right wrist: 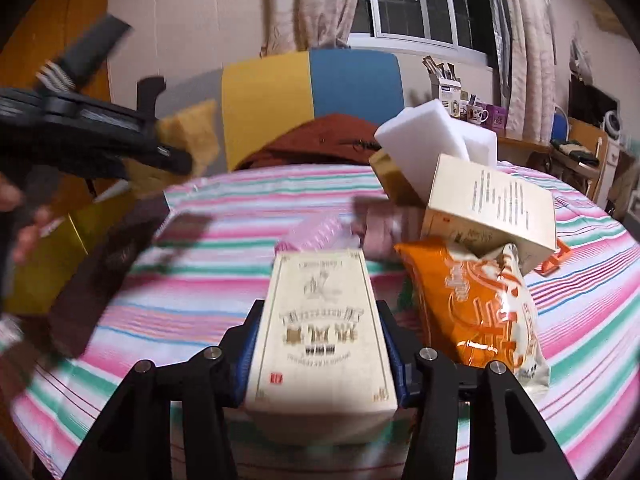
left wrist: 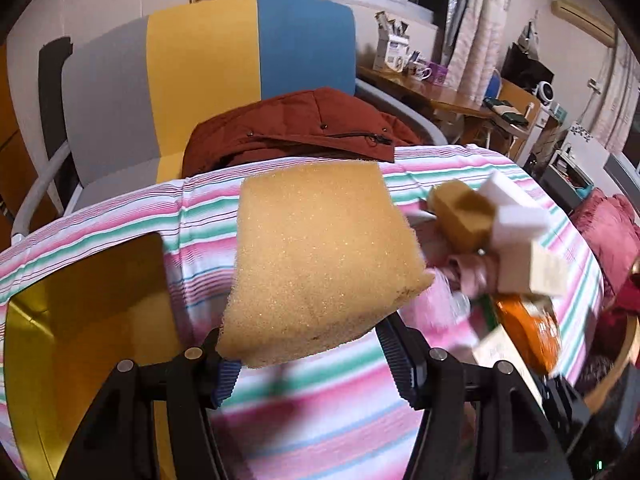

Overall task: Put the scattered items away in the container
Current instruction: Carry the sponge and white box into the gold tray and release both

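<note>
My left gripper (left wrist: 310, 356) is shut on a big yellow sponge (left wrist: 320, 256), held up over the striped cloth. To its left stands an open gold container (left wrist: 80, 300). In the right wrist view the same gripper (right wrist: 172, 156) holds the sponge (right wrist: 196, 128) above the gold container (right wrist: 44, 260). My right gripper (right wrist: 320, 332) is shut on a cream printed box (right wrist: 320, 280), its pads pressing both long sides. Beside it lie an orange snack bag (right wrist: 480, 304), a second cream box (right wrist: 492, 208), white foam blocks (right wrist: 432, 132) and a small gold box (right wrist: 394, 176).
A pink, green and white striped cloth (right wrist: 200, 292) covers the round table. Behind it stands a chair (left wrist: 208, 76) with a grey, yellow and blue back, a rust jacket (left wrist: 304, 128) on its seat. A dark brown box (right wrist: 100, 272) leans by the container. A person's hand (right wrist: 24, 236) shows at left.
</note>
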A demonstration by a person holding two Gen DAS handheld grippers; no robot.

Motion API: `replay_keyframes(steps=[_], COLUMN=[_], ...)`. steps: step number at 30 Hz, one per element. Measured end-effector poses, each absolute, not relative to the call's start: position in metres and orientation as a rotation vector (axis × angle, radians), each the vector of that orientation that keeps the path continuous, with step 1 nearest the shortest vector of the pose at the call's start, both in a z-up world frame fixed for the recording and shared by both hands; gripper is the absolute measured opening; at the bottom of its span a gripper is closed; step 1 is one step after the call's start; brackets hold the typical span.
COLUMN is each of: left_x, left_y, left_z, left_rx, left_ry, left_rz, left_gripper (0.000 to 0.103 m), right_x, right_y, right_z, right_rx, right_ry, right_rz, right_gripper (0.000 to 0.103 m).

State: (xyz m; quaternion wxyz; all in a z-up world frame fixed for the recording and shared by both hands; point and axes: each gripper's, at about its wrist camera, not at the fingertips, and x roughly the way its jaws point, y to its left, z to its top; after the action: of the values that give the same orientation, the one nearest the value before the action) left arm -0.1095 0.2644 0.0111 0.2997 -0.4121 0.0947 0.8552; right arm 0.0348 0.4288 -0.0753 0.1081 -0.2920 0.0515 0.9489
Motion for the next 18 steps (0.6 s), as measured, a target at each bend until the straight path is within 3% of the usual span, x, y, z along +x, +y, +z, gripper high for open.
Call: replay_keyframes(steps=[18], left_x=[-0.078], left_y=[0.123], left_z=[0.03], left_rx=[-0.978], left_ry=[0.153], left_rz=[2.419], left_gripper=[0.064], right_x=[0.032], right_y=[0.372], right_z=[-0.027], right_rx=[-0.877], right_ry=[0.034], right_rz=[2.922], right_gripper=[0.051])
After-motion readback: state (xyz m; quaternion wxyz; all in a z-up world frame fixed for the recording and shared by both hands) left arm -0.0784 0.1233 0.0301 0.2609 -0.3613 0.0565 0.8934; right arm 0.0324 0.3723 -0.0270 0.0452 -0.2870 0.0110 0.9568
